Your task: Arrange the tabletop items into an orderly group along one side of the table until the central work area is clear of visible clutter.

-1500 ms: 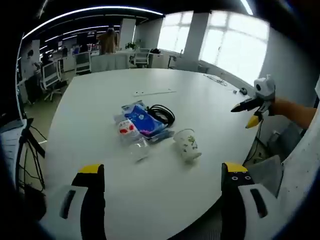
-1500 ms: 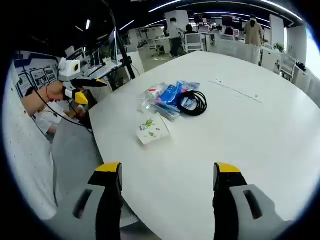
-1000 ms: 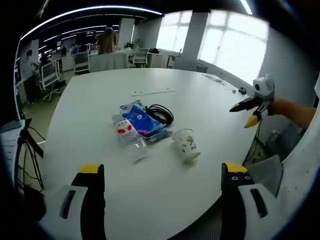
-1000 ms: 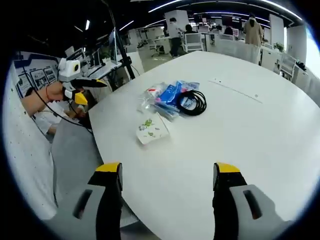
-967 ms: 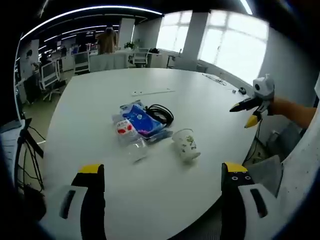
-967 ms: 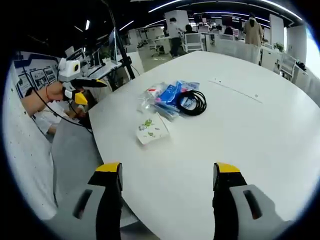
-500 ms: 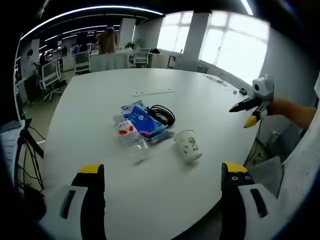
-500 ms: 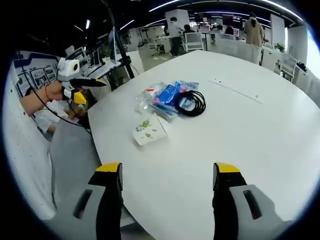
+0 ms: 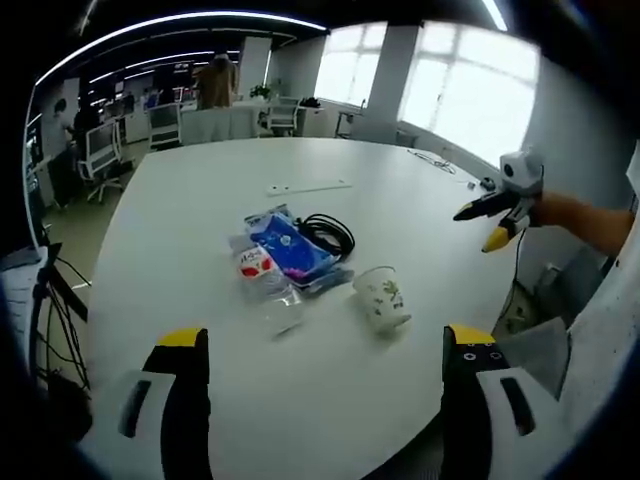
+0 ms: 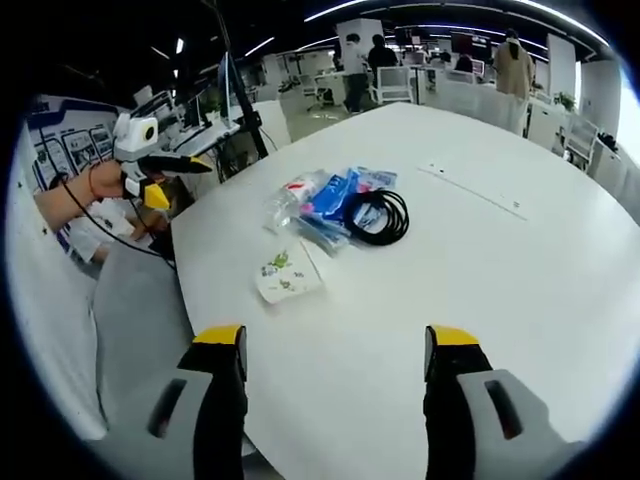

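**Both claws wide, clutter ahead at mid-surface**

My left claw (image 9: 320, 350) stands wide and holds nothing; my right claw (image 10: 333, 345) stands wide and holds nothing. Neither touches the surface (image 9: 200, 190).

The clutter lies in one loose group near the middle of the surface, well ahead of both claws: a paper cup (image 9: 383, 297) on its side, a blue packet (image 9: 290, 243), a clear bag (image 9: 262, 278) with a red label, and a coiled black cable (image 9: 327, 233). The packet, bag and cable touch or overlap; the cup lies just beside them, apart.

In the left gripper view the cup is the nearest item, ahead and slightly right of centre, its long axis running toward me, mouth away. In the right gripper view the cup (image 10: 289, 275) lies ahead and left of centre. I judge the left claw the nearer one for the cup.

A thin pale strip (image 9: 308, 186) lies farther off; I cannot make out what it is. The bag's contents are unclear.
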`<action>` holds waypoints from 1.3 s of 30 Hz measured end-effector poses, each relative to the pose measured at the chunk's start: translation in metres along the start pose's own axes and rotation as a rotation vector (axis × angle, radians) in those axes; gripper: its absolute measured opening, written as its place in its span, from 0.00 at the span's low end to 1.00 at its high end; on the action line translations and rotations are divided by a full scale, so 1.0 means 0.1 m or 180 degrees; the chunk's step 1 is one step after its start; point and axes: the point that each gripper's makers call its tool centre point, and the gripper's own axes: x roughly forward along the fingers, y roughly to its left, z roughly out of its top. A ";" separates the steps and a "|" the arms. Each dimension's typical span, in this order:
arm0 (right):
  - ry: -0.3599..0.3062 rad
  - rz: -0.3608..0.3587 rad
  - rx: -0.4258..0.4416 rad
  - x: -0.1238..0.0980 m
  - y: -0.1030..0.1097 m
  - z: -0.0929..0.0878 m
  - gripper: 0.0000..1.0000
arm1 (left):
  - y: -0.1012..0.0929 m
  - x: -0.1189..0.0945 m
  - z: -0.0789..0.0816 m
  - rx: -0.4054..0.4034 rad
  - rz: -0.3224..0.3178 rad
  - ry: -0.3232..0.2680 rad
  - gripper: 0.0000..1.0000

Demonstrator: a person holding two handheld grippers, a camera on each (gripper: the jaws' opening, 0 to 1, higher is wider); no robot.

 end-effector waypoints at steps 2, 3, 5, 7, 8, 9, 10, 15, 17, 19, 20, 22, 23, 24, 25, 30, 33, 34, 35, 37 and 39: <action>-0.0002 -0.0002 -0.0007 0.02 -0.02 0.03 0.71 | 0.02 0.01 0.02 -0.0010 -0.0001 -0.0012 1.00; 0.0002 0.0001 -0.0017 0.03 -0.03 0.05 0.71 | 0.03 0.01 0.03 -0.0008 0.0001 -0.0014 1.00; 0.0002 0.0005 -0.0031 0.05 -0.05 0.07 0.71 | 0.05 0.03 0.04 -0.0007 0.0006 -0.0014 1.00; 0.0002 0.0013 -0.0041 0.08 -0.07 0.11 0.70 | 0.06 0.04 0.05 -0.0013 0.0007 -0.0016 1.00; 0.0010 0.0015 -0.0056 0.10 -0.08 0.12 0.71 | 0.07 0.04 0.05 -0.0014 0.0008 -0.0015 1.00; 0.0011 0.0017 -0.0066 0.11 -0.09 0.14 0.71 | 0.08 0.05 0.06 -0.0011 0.0010 -0.0013 1.00; 0.0011 0.0020 -0.0079 0.13 -0.11 0.16 0.71 | 0.08 0.06 0.06 -0.0008 0.0010 -0.0010 1.00; -0.0008 -0.0004 -0.0097 0.22 -0.19 0.27 0.71 | 0.12 0.09 0.09 -0.0013 0.0012 -0.0018 1.00; -0.0008 0.0010 -0.0098 0.25 -0.21 0.31 0.70 | 0.14 0.10 0.10 -0.0019 0.0013 -0.0025 1.00; -0.0015 0.0015 -0.0112 0.31 -0.23 0.36 0.70 | 0.16 0.11 0.11 -0.0024 0.0019 -0.0030 1.00; -0.0019 0.0023 -0.0114 0.34 -0.24 0.39 0.70 | 0.18 0.12 0.12 -0.0029 0.0024 -0.0034 1.00; -0.0034 0.0043 -0.0100 0.41 -0.27 0.43 0.70 | 0.20 0.13 0.13 -0.0039 0.0027 -0.0038 1.00; -0.0033 0.0050 -0.0099 0.44 -0.28 0.45 0.69 | 0.21 0.14 0.13 -0.0038 0.0032 -0.0036 1.00; -0.0031 0.0053 -0.0105 0.47 -0.29 0.47 0.69 | 0.23 0.15 0.14 -0.0036 0.0036 -0.0041 1.00; -0.0023 0.0054 -0.0122 0.51 -0.31 0.49 0.69 | 0.23 0.16 0.15 -0.0042 0.0034 -0.0048 1.00; -0.0049 0.0087 -0.0123 0.66 -0.38 0.63 0.68 | 0.26 0.20 0.20 -0.0050 0.0034 -0.0073 1.00; -0.0062 0.0094 -0.0118 0.75 -0.42 0.69 0.68 | 0.28 0.25 0.22 -0.0054 0.0026 -0.0083 1.00; -0.0063 0.0092 -0.0119 0.76 -0.43 0.70 0.68 | 0.29 0.26 0.23 -0.0053 0.0025 -0.0082 1.00; -0.0065 0.0086 -0.0118 0.81 -0.46 0.73 0.67 | 0.30 0.28 0.23 -0.0046 0.0028 -0.0081 1.00; -0.0096 0.0068 -0.0117 0.86 -0.49 0.77 0.67 | 0.31 0.30 0.25 -0.0052 0.0018 -0.0086 1.00; -0.0104 0.0046 -0.0117 0.93 -0.53 0.81 0.66 | 0.33 0.32 0.26 -0.0056 0.0017 -0.0091 1.00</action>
